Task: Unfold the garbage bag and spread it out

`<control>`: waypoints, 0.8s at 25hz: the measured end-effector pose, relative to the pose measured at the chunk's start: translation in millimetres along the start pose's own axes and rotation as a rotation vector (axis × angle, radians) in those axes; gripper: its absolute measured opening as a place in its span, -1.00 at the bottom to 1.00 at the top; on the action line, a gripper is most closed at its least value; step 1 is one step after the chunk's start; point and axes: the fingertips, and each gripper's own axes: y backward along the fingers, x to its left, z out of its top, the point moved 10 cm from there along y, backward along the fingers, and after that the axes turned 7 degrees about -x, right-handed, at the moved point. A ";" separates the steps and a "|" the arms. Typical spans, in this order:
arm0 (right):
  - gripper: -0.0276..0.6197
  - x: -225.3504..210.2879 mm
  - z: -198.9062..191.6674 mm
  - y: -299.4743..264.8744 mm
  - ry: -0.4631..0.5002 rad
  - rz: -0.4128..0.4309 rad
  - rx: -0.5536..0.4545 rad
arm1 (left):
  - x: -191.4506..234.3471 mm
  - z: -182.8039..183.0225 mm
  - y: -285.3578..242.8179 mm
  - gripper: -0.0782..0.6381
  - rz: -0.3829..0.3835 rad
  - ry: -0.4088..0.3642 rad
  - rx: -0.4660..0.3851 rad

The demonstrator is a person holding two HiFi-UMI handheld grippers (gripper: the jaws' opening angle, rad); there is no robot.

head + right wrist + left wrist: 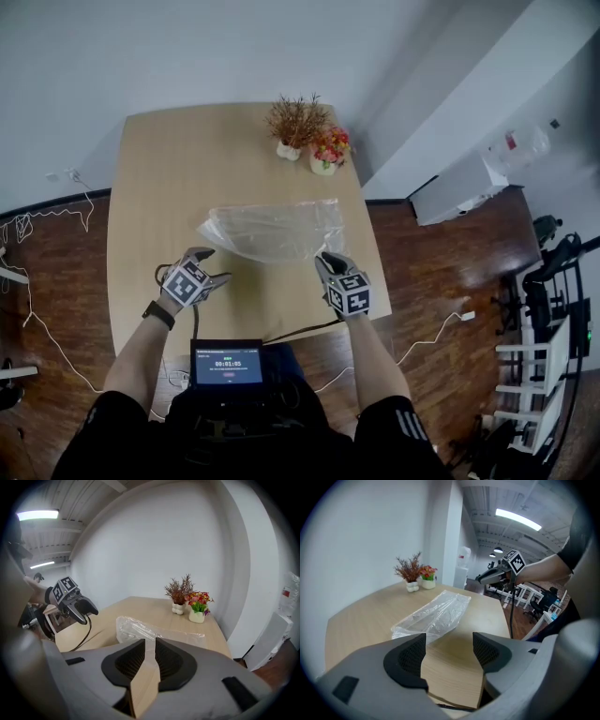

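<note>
The left gripper (449, 641) is held with its jaws wide apart. Nothing is caught between them, and only bare wood is seen through the gap. It is poised over the near left part of the light wooden rectangular table (178, 178), short of the bag. The right gripper (150, 644) is held with its jaws drawn to a narrow slit. The pads are not met, and table wood is seen between them. Its tips are placed right at the near right corner of the clear, crinkled plastic garbage bag (277, 230); whether any film is pinched cannot be made out.

The bag is laid flat on the middle of the table as a long, partly folded strip, stretched from left to right between the two grippers' reach. Beyond it, near the far right edge, a small white pot of dried brown twigs (295, 127) is set just beside a small white pot of red and pink flowers (328, 150). A black cable (300, 330) is trailed over the near edge. A dark lit screen (227, 364) is carried at the person's chest.
</note>
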 end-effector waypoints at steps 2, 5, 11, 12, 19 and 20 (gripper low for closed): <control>-0.64 1.5 -1.7 3.6 0.004 0.001 0.001 | -5.8 1.7 0.0 0.12 0.000 0.011 -0.017; -0.64 -0.5 0.0 5.6 -0.002 0.008 -0.007 | -11.9 5.4 -2.5 0.12 -0.003 0.023 -0.030; -0.64 -1.6 1.9 10.9 -0.004 0.056 -0.013 | -21.2 7.5 -0.7 0.12 0.064 0.029 -0.055; -0.64 -2.9 2.3 11.1 -0.004 0.063 -0.014 | -21.9 8.1 -0.4 0.12 0.078 0.023 -0.061; -0.64 -11.2 4.3 21.7 0.006 0.092 -0.020 | -34.9 19.9 -1.3 0.12 0.094 0.081 -0.101; -0.64 -13.0 5.0 23.1 0.009 0.094 -0.021 | -34.6 21.4 -2.5 0.12 0.100 0.088 -0.115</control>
